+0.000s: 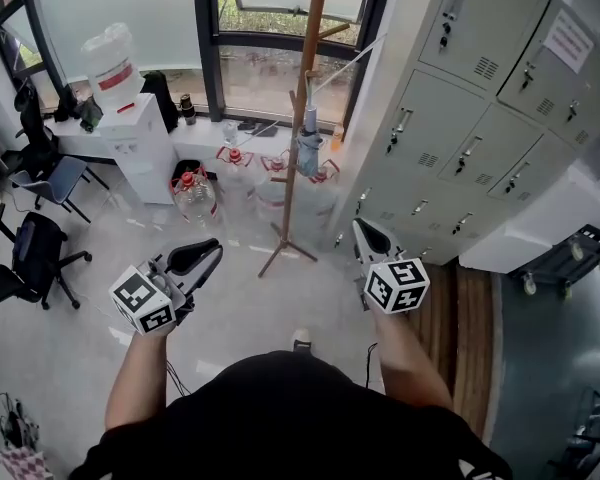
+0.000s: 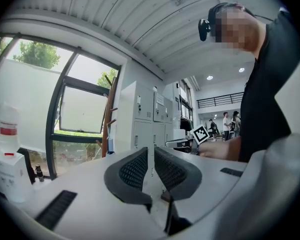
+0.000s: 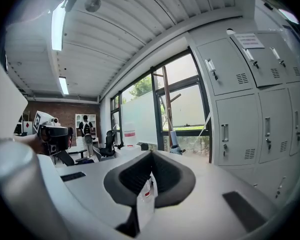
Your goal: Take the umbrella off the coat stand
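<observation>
Left tongs [image 1: 212, 251] have a thin gap, nothing inside; right tongs [image 1: 361, 228] are pressed together, empty. Big grey lockers [image 1: 480, 118] stand beside the tall wooden coat stand [image 1: 291, 193]. The small folded umbrella [image 1: 309, 148] hangs on it, well apart from both tongs.

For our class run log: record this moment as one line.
phase: pre-grasp | umbrella: hanging on coat stand | left claw: slightly open, empty | right claw: shut, empty
</observation>
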{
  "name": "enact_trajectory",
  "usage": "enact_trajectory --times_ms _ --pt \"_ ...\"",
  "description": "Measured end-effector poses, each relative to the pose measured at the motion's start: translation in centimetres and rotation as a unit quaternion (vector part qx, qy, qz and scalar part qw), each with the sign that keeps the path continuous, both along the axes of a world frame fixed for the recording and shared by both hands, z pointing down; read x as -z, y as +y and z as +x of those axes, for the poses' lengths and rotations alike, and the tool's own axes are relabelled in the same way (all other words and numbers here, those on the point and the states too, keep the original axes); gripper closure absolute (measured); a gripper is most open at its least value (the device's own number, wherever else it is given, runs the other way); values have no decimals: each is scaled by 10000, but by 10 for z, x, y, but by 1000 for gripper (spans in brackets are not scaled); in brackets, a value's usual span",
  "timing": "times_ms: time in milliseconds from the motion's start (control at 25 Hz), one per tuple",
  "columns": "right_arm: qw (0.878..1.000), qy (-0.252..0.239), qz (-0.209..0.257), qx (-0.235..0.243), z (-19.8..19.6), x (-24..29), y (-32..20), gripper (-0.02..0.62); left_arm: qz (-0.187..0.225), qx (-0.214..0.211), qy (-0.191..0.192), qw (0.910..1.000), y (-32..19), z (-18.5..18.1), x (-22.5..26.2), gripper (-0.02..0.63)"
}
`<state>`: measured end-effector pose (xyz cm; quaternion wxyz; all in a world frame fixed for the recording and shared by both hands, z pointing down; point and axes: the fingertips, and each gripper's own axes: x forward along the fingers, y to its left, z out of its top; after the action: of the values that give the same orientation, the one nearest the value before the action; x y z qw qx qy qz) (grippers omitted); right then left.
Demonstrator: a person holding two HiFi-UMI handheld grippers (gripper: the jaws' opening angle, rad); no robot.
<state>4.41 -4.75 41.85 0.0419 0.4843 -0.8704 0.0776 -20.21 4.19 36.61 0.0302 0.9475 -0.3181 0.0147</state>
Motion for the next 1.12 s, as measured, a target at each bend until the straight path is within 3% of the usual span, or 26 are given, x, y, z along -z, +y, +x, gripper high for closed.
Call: enact_trajectory --times_ms 560,880,1120 --pt "9979 136 -45 629 50 -2 -130 581 -51 317 -120 9994 -118 71 4 546" --pt "9933 137 -179 1135 71 -21 -188 546 -157 666 -204 9974 -169 110 -5 546" --pt "9896 137 -256 1412 73 -28 -207 487 -303 890 -301 9951 -174 119 -10 546"
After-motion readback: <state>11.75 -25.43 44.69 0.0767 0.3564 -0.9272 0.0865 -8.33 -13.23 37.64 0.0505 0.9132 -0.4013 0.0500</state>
